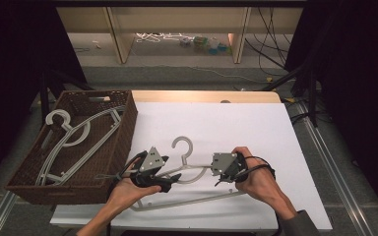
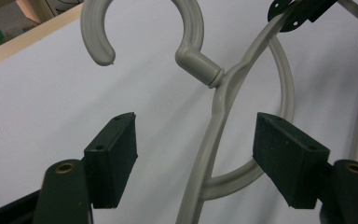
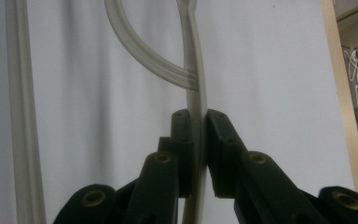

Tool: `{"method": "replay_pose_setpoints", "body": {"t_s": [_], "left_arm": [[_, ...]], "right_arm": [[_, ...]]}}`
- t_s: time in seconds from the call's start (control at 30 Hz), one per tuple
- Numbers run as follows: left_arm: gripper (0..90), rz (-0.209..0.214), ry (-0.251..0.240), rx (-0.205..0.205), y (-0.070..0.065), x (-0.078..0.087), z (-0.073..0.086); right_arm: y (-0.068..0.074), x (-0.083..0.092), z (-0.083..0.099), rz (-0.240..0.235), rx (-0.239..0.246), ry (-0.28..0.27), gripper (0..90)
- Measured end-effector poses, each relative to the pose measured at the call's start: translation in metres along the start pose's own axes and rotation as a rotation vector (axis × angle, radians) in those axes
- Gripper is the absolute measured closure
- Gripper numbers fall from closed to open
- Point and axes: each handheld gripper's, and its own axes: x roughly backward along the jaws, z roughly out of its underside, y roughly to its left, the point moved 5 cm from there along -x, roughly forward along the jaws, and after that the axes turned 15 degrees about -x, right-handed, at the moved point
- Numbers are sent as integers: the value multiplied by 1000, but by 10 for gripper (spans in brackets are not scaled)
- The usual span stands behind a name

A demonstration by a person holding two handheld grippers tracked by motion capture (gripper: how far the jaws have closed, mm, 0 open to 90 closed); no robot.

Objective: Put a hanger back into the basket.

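1. The right gripper [image 3: 198,154] has its jaws clamped tight on a shoulder bar of the pale grey plastic clothes hanger [image 1: 187,169].
2. The left gripper [image 2: 196,158] has its jaws spread wide, the hanger's other shoulder bar passing between the pads without touching either.
3. The hanger lies on the white table top [image 1: 226,123], near the front edge, hook pointing far.
4. At the left stands a brown woven basket [image 1: 123,132] holding more grey hangers [image 1: 74,135].
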Motion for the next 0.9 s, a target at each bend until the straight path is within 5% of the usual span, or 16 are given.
{"method": "replay_pose_setpoints", "body": {"t_s": [0.2, 0.63, 0.9], "left_arm": [[401, 45, 16, -2, 1, -5, -6], [759, 113, 74, -108, -7, -14, -8], [795, 149, 81, -154, -10, -8, -10]], "right_arm": [[1, 1, -1, 0, 6, -4, 823], [1, 6, -3, 0, 32, -19, 823], [2, 6, -2, -3, 41, -34, 820]]}}
